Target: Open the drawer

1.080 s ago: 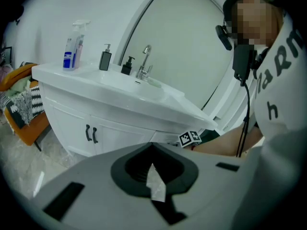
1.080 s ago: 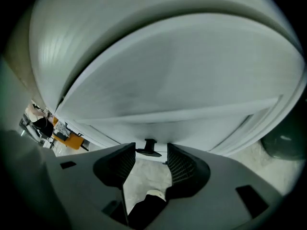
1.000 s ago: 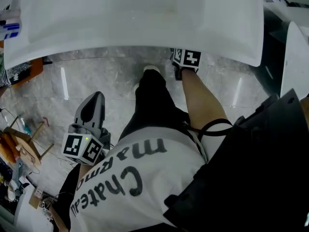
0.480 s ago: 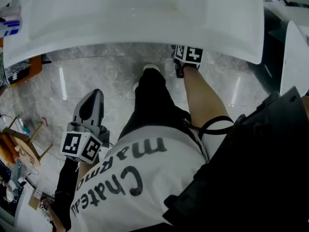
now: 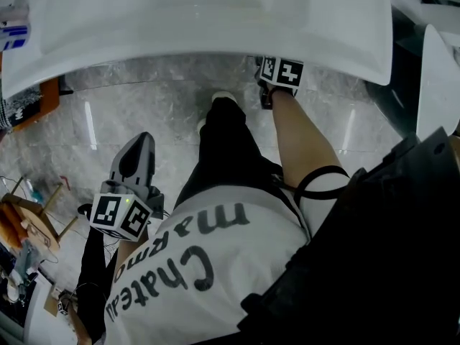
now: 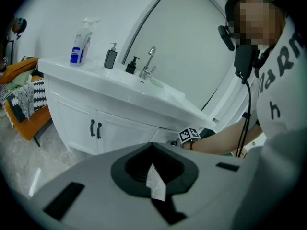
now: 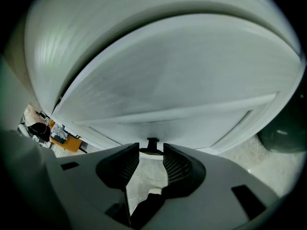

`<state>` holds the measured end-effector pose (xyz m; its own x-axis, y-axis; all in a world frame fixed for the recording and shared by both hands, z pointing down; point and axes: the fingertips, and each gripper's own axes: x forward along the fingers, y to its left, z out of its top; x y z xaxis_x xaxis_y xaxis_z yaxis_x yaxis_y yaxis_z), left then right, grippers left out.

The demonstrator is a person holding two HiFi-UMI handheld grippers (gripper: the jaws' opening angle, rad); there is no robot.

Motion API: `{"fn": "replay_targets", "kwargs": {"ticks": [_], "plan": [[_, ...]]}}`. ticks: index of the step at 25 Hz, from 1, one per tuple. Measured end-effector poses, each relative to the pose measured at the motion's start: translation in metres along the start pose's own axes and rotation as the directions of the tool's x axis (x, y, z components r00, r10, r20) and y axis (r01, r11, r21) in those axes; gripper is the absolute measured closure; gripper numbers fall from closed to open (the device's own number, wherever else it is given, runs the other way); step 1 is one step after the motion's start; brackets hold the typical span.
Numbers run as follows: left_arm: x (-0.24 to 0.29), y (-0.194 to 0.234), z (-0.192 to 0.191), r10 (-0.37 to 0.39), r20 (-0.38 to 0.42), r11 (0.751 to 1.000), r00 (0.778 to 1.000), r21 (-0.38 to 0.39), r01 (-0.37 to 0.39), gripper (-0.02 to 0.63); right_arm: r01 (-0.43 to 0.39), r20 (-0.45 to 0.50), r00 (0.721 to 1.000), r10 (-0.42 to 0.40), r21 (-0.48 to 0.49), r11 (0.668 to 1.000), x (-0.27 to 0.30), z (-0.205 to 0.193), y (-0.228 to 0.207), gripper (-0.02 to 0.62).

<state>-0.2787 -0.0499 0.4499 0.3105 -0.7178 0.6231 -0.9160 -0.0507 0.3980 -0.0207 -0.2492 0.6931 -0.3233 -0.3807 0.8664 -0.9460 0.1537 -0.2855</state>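
Note:
The white drawer front (image 7: 182,95) fills the right gripper view, with a small black drawer handle (image 7: 152,145) on it. My right gripper (image 7: 151,153) has its fingertips closed around that handle, and the bar spans the gap between the pads. In the head view only its marker cube (image 5: 282,71) shows, tucked under the white countertop (image 5: 215,20); the jaws are hidden there. My left gripper (image 5: 139,149) hangs low at the left, away from the vanity, and is shut with nothing held. Its own view looks across at the vanity (image 6: 120,123).
On the countertop stand a spray bottle (image 6: 79,42), two dark dispensers (image 6: 111,57) and a faucet (image 6: 148,66). Cabinet doors with black pulls (image 6: 96,128) sit left of the drawer. An orange seat (image 6: 24,109) stands at far left. The person's leg and shoe (image 5: 224,103) are below the counter's edge.
The right gripper's marker cube has shifted slightly up and to the right, further under the counter's edge. The left gripper has hardly moved.

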Motion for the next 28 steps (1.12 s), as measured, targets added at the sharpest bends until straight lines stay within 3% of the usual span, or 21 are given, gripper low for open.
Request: {"fn": "replay_targets", "kwargs": {"ticks": [3, 5, 28], "plan": [[-0.004, 0.003, -0.004, -0.005, -0.003, 1.000, 1.000, 0.007, 0.006, 0.601, 0.006, 0.044, 0.999, -0.004, -0.044, 0.999, -0.002, 0.009, 0.002, 0.436], [-0.007, 0.008, -0.005, -0.003, -0.002, 1.000, 1.000, 0.005, 0.003, 0.601, 0.006, 0.025, 1.000, -0.004, -0.060, 0.998, -0.003, 0.002, 0.006, 0.436], [-0.022, 0.021, -0.021, -0.013, -0.002, 1.000, 1.000, 0.001, 0.013, 0.601, 0.039, -0.026, 0.999, -0.041, -0.066, 0.997, -0.012, -0.023, 0.006, 0.437]]}}
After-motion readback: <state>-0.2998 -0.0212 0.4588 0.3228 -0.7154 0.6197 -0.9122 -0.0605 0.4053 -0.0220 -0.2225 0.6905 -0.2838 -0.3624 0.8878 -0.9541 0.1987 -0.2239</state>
